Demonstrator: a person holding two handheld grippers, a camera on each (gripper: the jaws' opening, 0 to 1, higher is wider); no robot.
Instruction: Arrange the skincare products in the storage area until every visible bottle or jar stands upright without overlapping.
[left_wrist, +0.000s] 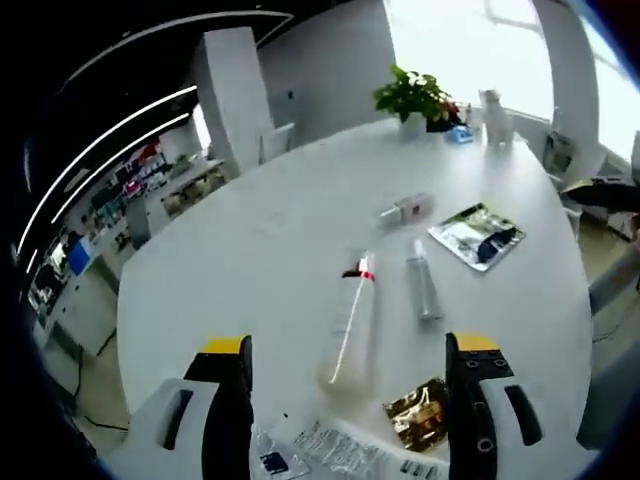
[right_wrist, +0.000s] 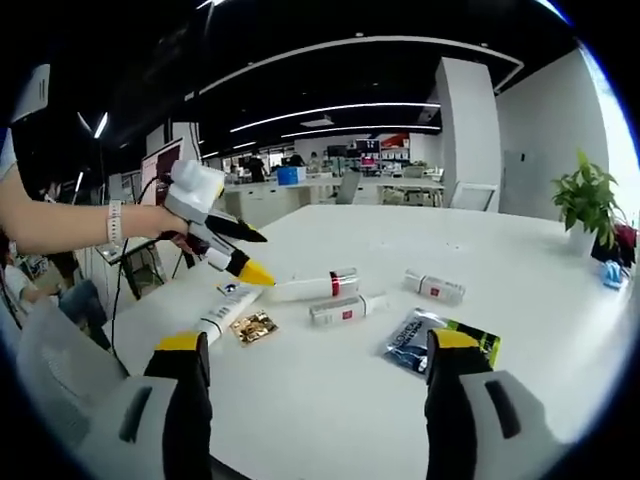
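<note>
Since the long bottle (left_wrist: 352, 330) lies flat on the tabletop (left_wrist: 280, 240), lengthwise straight ahead of the wide-open, empty left tool (left_wrist: 350, 375), that side looks nearer than the equally open, empty right tool (right_wrist: 312, 372).

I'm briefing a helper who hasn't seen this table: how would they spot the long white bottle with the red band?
Start at the big white table, then find the cluster of skincare items lying near the gold foil sachet. The long white bottle lies on its side there, just beyond a shorter white tube. It is the longest piece, with a red band near its cap.
</note>
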